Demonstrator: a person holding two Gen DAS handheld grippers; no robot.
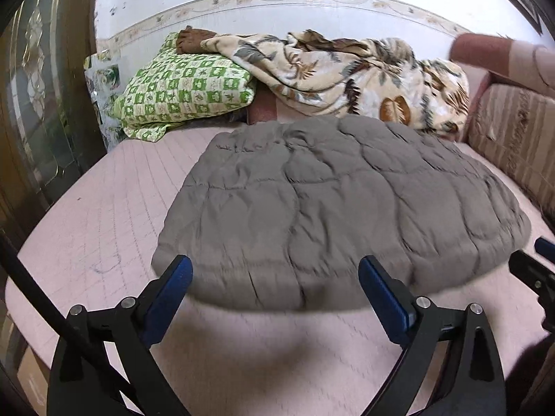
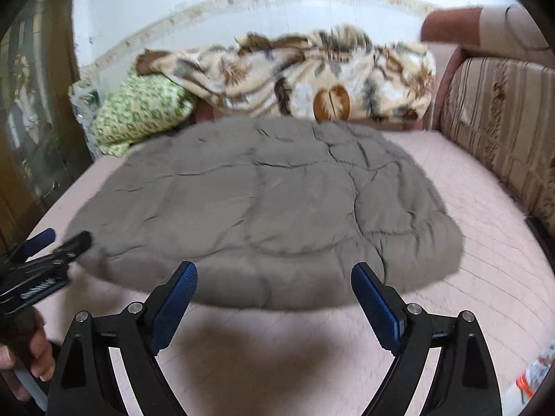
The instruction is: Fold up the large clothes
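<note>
1. On the pink bed (image 1: 104,215), seen from the left wrist, the grey quilted garment (image 1: 329,208) lies as a compact, puffy rectangle with rounded edges and no sleeve or loose flap showing. I judge the folding largely done, with perhaps only one more halving or some tidying left.
2. Same view: the left gripper (image 1: 275,277) hangs just short of the garment's near edge, its blue pads spread wide with nothing between them.
3. Behind the garment sit a green checked pillow (image 1: 180,90) and a leaf-print blanket (image 1: 347,72), both apart from the task. No box, basket or other container is visible.
4. From the right wrist, the garment (image 2: 277,201) again lies flat mid-bed, its near edge just ahead of the right gripper (image 2: 274,279), whose pads stand wide apart and empty.
5. At that view's left edge the other gripper shows beside the garment's corner, not touching it as far as I can tell. No container appears here either.
</note>
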